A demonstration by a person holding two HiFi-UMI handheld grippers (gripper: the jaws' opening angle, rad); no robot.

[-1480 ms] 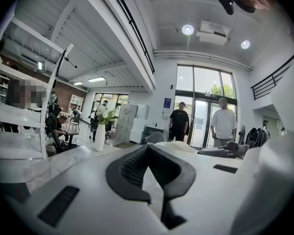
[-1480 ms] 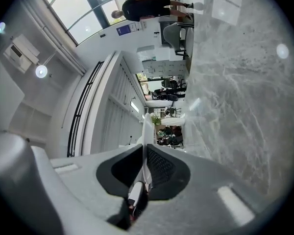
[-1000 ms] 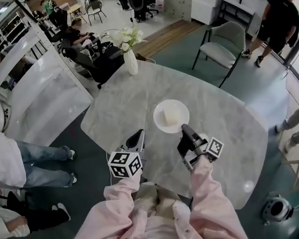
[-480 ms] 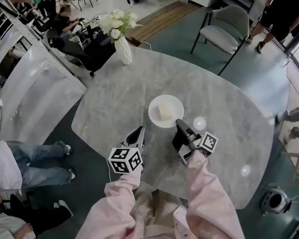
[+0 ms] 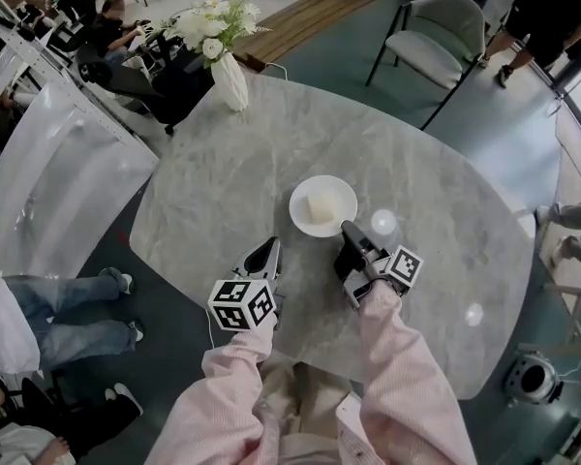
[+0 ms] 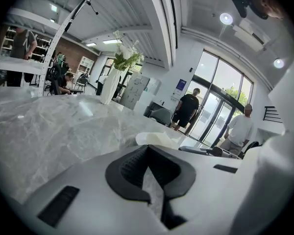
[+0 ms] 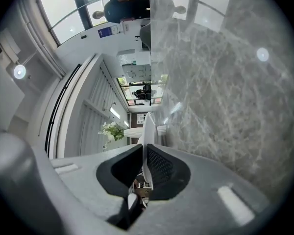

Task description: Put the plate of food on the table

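Observation:
A white plate (image 5: pixel 322 204) carrying a pale block of food (image 5: pixel 319 207) sits at the middle of the round grey marble table (image 5: pixel 232 163). I cannot tell whether it rests on the marble or hovers just above it. My right gripper (image 5: pixel 347 229) is shut on the plate's near rim. The right gripper view shows that rim (image 7: pixel 148 131) edge-on, pinched between the black pads (image 7: pixel 159 165). My left gripper (image 5: pixel 268 250) is to the left of the plate, apart from it, shut and holding nothing. Past its jaws, the left gripper view shows the plate (image 6: pixel 154 139).
A white vase of flowers (image 5: pixel 229 80) stands at the table's far left edge. A grey chair (image 5: pixel 436 42) is beyond the far side. A white curved panel (image 5: pixel 58 182) and seated people are on the left. A person in black (image 5: pixel 542 8) walks at the upper right.
The head view has shifted, so more of the table's near part shows. The plate and my right gripper keep about the same spot on the marble. My left gripper has barely moved.

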